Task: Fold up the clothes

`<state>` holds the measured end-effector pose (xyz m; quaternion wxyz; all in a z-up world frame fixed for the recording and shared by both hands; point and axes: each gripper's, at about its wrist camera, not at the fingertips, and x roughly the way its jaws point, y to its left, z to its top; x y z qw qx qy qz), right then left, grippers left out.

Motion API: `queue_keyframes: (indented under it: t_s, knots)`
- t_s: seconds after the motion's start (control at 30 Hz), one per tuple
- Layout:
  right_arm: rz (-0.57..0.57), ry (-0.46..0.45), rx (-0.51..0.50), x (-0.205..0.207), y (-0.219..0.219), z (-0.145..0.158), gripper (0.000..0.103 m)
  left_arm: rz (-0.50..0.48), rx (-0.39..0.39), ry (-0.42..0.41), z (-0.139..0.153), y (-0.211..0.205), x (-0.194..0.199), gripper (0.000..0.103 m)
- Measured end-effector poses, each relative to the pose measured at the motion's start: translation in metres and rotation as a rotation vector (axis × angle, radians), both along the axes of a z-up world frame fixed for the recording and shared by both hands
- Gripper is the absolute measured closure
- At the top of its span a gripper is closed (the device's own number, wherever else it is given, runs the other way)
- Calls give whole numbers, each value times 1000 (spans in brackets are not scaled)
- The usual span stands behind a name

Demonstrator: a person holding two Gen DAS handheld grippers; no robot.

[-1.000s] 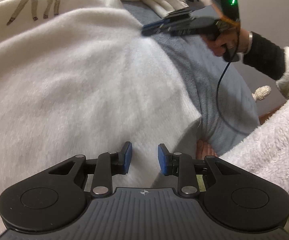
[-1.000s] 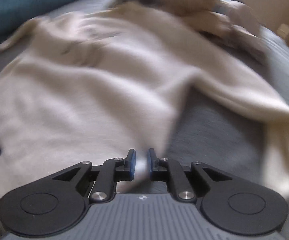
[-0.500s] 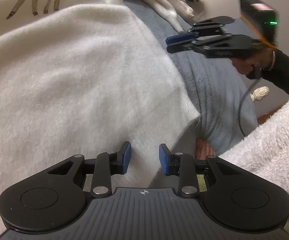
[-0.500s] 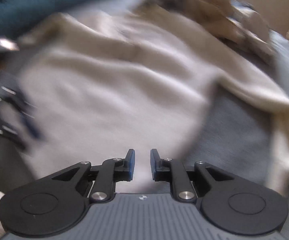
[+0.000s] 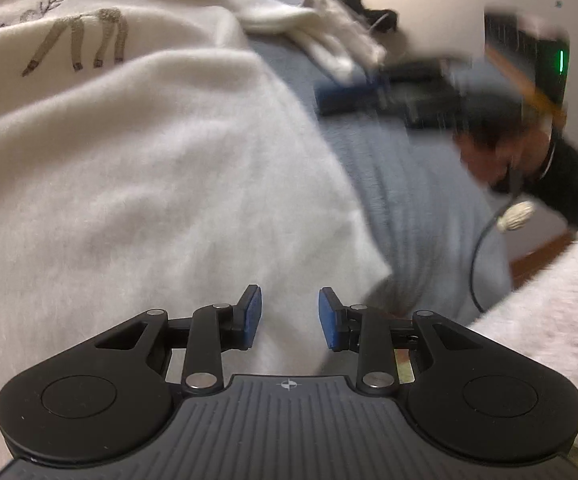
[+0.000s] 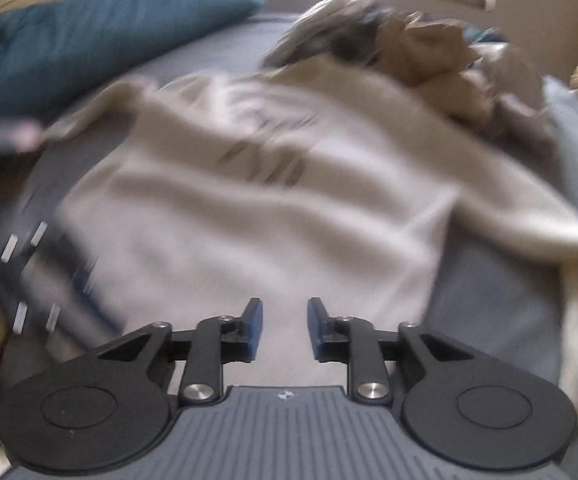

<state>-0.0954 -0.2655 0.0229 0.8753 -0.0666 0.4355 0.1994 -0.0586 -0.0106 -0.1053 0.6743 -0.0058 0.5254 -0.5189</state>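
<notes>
A white fuzzy sweater (image 5: 149, 184) with a brown deer print lies spread on a grey-blue bed sheet (image 5: 421, 208). My left gripper (image 5: 289, 316) is open just over the sweater's hem, close to its lower right corner, with nothing between its blue pads. The right gripper (image 5: 401, 92) shows blurred at the upper right, in a hand with a black sleeve, near the sweater's far sleeve (image 5: 329, 44). In the right wrist view the sweater (image 6: 269, 208) fills the middle, and the right gripper (image 6: 285, 328) is open above its near edge, holding nothing.
A teal pillow or blanket (image 6: 89, 40) lies at the far left. Crumpled brown and grey clothes (image 6: 417, 48) are piled behind the sweater. A fluffy white sleeve (image 5: 549, 320) fills the left view's lower right. A black cable (image 5: 477, 256) hangs from the right gripper. The left gripper (image 6: 37, 280) blurs at the left.
The right gripper's jaws have spread from a narrow gap to open, and it has swung about over the sweater's right side. My left gripper has hardly moved.
</notes>
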Motion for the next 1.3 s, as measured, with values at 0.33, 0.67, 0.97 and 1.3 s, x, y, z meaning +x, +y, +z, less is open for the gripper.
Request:
queue_keyframes:
  t_s: [0.33, 0.67, 0.97, 1.3]
  knots:
    - [-74, 50, -17, 132, 45, -33, 77, -15, 23, -49, -11, -3, -10, 72]
    - [-75, 113, -24, 182, 79, -59, 77, -32, -9, -64, -16, 4, -18, 72]
    - [39, 131, -24, 177, 122, -56, 82, -45, -45, -44, -23, 7, -20, 72]
    - [180, 266, 147, 159, 169, -40, 82, -85, -35, -99, -22, 7, -31, 70]
